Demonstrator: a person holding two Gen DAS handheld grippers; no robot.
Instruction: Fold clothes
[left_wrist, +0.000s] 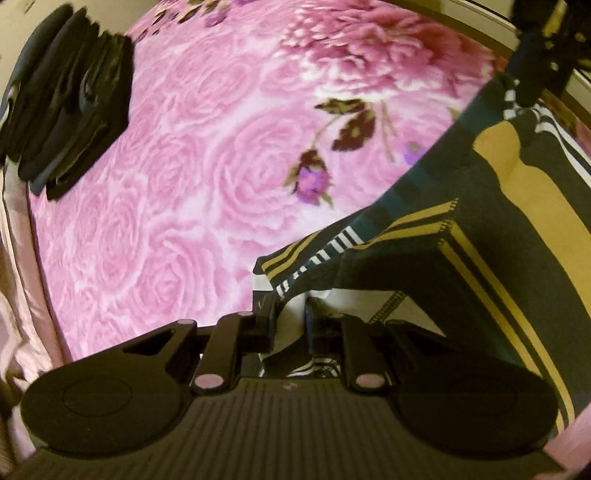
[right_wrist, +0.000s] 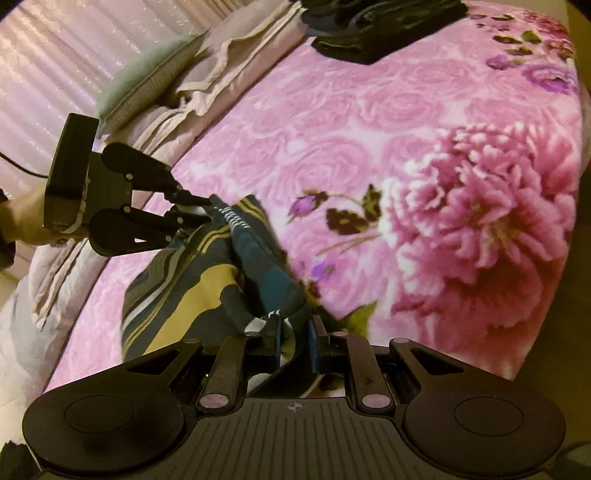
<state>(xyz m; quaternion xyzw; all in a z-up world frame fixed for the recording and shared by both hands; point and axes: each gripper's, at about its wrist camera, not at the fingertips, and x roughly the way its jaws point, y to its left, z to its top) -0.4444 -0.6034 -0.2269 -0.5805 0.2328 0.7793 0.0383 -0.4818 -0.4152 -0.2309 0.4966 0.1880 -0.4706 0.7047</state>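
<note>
A dark garment (left_wrist: 480, 229) with mustard, teal and white stripes hangs stretched between both grippers above the pink floral bed; it also shows in the right wrist view (right_wrist: 192, 295). My left gripper (left_wrist: 290, 310) is shut on one striped corner of it, and shows from outside in the right wrist view (right_wrist: 208, 210). My right gripper (right_wrist: 295, 325) is shut on the opposite corner; it appears at the top right of the left wrist view (left_wrist: 532, 85).
A stack of folded black clothes (left_wrist: 70, 110) lies at the far side of the bed, seen also in the right wrist view (right_wrist: 380, 26). A pink floral blanket (right_wrist: 406, 147) covers the bed. Pillows and beige bedding (right_wrist: 166, 81) line the bed's edge by a curtain.
</note>
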